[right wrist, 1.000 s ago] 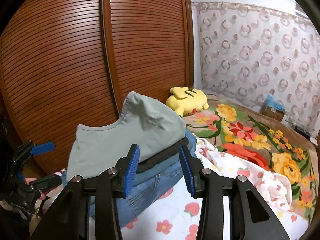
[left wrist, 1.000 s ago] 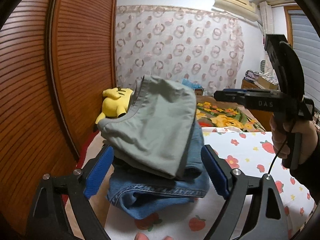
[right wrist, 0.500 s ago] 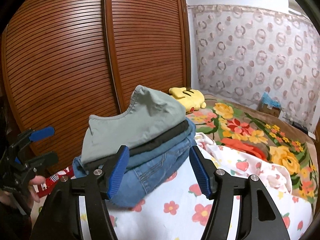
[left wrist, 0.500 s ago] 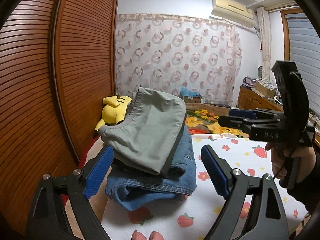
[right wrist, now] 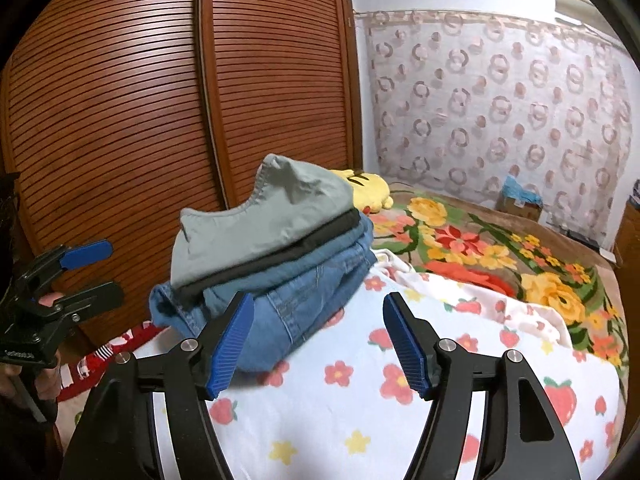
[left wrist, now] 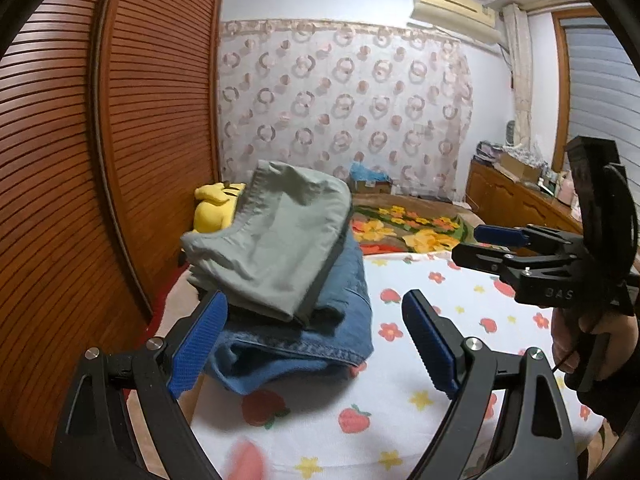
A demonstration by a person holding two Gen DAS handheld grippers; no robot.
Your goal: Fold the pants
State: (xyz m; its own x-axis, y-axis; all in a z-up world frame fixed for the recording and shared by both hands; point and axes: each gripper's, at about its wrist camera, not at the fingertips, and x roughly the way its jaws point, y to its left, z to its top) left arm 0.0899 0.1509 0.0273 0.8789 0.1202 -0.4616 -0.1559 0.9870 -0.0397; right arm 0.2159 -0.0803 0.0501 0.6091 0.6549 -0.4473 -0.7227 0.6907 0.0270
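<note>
A stack of folded pants lies at the bed's left edge: grey-green pants (left wrist: 276, 240) on top, a dark pair (right wrist: 288, 254) under them, blue jeans (left wrist: 304, 344) at the bottom. My left gripper (left wrist: 315, 300) stands open just short of the stack, with nothing between its blue pads. My right gripper (right wrist: 319, 300) is a little in front of the jeans (right wrist: 304, 292); its jaws are opening and hold nothing. Each gripper shows in the other's view: the right gripper (left wrist: 468, 244) at the right, the left gripper (right wrist: 112, 270) at the left.
The stack rests on a white strawberry-print sheet (left wrist: 440, 280). A yellow plush toy (left wrist: 214, 208) lies behind it, a floral blanket (right wrist: 480, 248) farther back. Slatted wooden wardrobe doors (left wrist: 120, 160) run close along the left. A wooden cabinet (left wrist: 512, 200) stands at the far right.
My right gripper's jaws have widened and drawn back from the stack's edge. The left gripper has backed off a little. The stack has stayed in place.
</note>
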